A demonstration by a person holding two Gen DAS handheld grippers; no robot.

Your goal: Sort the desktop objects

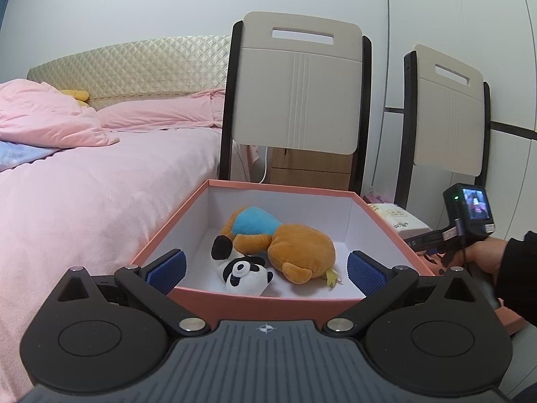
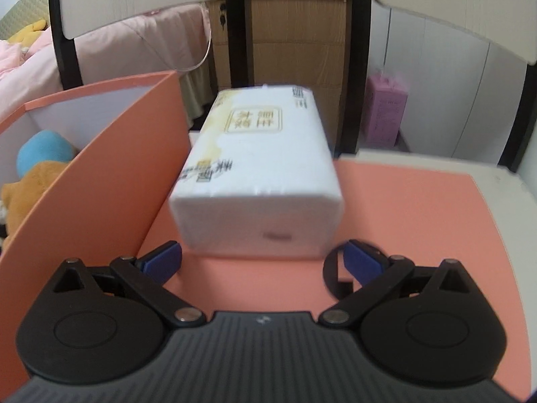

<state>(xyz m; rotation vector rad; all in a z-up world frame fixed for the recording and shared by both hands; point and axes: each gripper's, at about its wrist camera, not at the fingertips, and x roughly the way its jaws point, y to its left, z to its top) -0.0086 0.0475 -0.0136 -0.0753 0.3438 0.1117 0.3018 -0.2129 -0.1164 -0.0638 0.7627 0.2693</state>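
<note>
A salmon-pink box [image 1: 268, 300] with white inside walls holds an orange plush with a blue patch [image 1: 282, 238] and a small panda plush [image 1: 243, 273]. My left gripper [image 1: 266, 273] is open and empty, its blue pads [image 1: 167, 270] level with the box's near wall. In the right wrist view a white pack of tissues [image 2: 258, 174] lies on the flat pink lid [image 2: 419, 221] beside the box [image 2: 100, 181]. My right gripper [image 2: 263, 263] is open and empty, just short of the pack's near end. The right gripper's body [image 1: 470, 215] shows in the left wrist view.
Two chairs with beige backs [image 1: 298, 84] [image 1: 449, 114] stand behind the table. A bed with pink bedding [image 1: 100, 174] lies to the left. A wooden cabinet [image 2: 278, 40] and a pink package [image 2: 386, 114] sit beyond the table's far edge.
</note>
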